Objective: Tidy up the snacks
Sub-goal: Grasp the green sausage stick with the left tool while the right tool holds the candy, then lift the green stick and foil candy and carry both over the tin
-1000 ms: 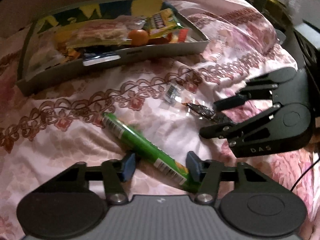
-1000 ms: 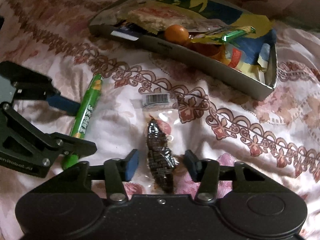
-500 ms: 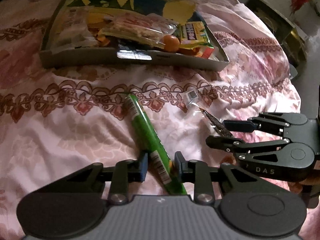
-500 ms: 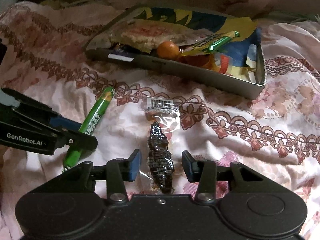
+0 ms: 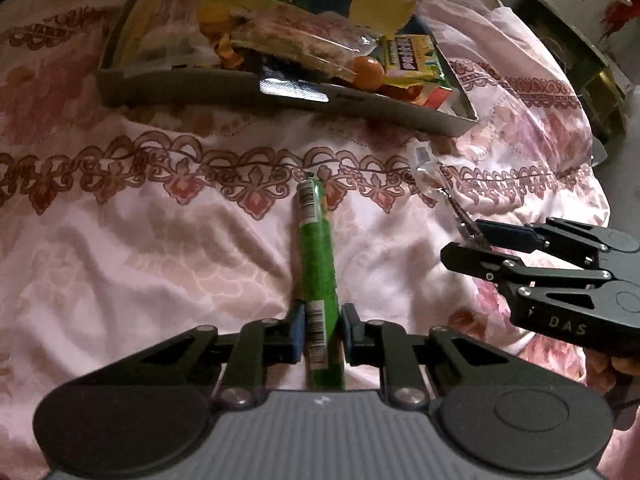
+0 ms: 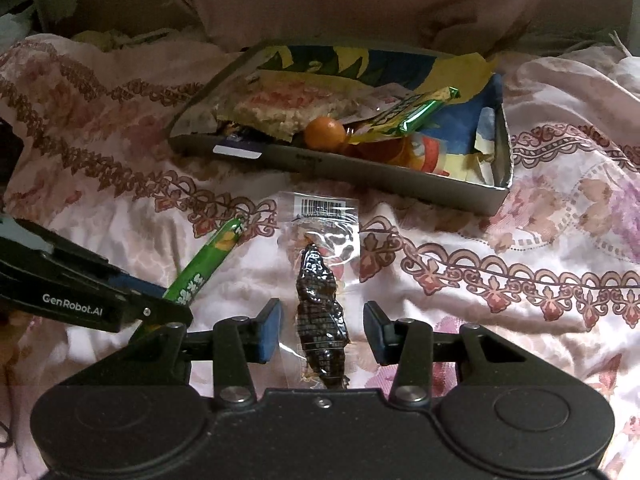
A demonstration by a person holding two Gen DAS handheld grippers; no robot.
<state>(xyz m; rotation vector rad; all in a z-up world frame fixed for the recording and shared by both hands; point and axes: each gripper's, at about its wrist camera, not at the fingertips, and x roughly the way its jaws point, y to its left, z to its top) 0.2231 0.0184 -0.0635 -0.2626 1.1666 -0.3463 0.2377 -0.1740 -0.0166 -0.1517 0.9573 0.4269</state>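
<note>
Left wrist view: left gripper (image 5: 322, 334) clenched on the green snack tube (image 5: 318, 276), lying on the floral bedspread (image 5: 120, 240) short of the snack tray (image 5: 180, 88).
Handling: looks light, stiff, slick; hold near the barcode end.
Right wrist view: right gripper (image 6: 322, 330) released, pads straddling the dark wrapped snack (image 6: 320, 312).
Handling: soft, crinkly film.
Hidden: both packets' near ends.

Left gripper (image 5: 322, 334) now apparently tight on green snack stick (image 5: 317, 264).
</note>
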